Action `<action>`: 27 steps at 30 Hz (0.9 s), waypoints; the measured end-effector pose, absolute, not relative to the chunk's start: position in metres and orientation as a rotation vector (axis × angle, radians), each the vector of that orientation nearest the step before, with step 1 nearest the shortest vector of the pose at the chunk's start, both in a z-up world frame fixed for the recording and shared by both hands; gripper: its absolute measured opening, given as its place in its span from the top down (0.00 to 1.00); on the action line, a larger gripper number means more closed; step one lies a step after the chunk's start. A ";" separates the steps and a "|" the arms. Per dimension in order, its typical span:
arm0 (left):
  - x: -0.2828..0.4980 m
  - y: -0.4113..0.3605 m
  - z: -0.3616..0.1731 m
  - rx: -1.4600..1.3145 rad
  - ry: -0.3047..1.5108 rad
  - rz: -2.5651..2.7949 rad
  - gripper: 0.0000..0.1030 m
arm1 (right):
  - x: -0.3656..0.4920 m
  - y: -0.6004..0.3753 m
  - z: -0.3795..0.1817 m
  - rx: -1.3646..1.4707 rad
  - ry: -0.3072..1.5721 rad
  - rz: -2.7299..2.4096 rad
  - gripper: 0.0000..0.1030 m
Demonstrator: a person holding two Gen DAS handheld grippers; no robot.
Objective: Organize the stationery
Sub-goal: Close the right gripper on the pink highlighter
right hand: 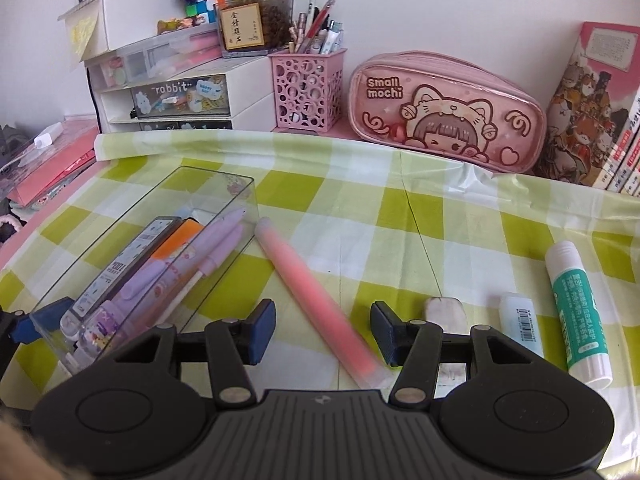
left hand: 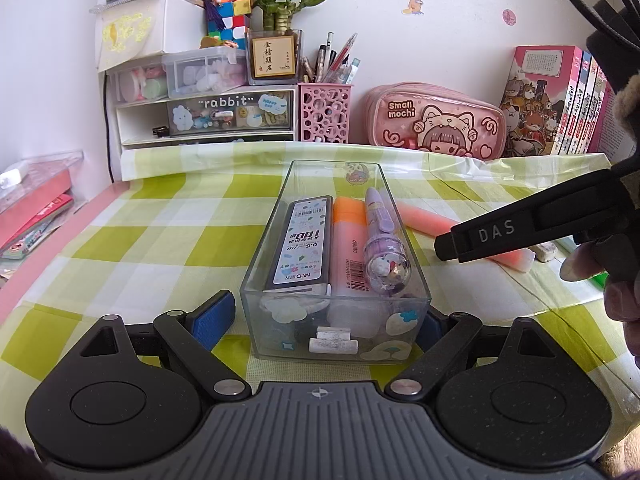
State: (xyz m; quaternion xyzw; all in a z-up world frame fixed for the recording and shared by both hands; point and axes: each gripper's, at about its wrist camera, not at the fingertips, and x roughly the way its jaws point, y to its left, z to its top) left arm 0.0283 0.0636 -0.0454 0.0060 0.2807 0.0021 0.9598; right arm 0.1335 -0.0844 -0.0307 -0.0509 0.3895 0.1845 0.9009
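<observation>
A clear plastic box (left hand: 276, 216) stands on the checked cloth, its near end between the fingers of my left gripper (left hand: 324, 320), which is open around it with a gap on the left side. It holds a lead refill case (left hand: 304, 240), an orange highlighter (left hand: 349, 240) and a purple pen (left hand: 384, 240). The box also shows in the right wrist view (right hand: 132, 216). My right gripper (right hand: 322, 330) is open, its fingers on either side of a pink highlighter (right hand: 312, 296) lying on the cloth. The right gripper also shows in the left wrist view (left hand: 452, 246).
A worn eraser (right hand: 446, 310), a small white eraser (right hand: 520, 324) and a glue stick (right hand: 576, 312) lie to the right. A pink pencil case (right hand: 444, 112), pink pen holder (right hand: 306, 92), drawer unit (right hand: 180, 96) and books (right hand: 596, 120) line the back wall.
</observation>
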 end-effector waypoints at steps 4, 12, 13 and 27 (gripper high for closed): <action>0.028 0.064 -0.045 0.012 0.569 0.005 0.15 | 0.136 -0.077 -0.031 -0.112 0.793 0.385 0.59; 0.028 0.064 -0.045 0.012 0.569 0.005 0.15 | 0.152 -0.073 -0.030 -0.074 0.798 0.320 0.80; 0.028 0.064 -0.046 0.012 0.569 0.005 0.15 | 0.155 -0.073 -0.030 -0.063 0.801 0.308 0.81; 0.028 0.064 -0.046 0.012 0.569 0.005 0.15 | 0.165 -0.105 -0.026 0.236 0.894 0.269 0.85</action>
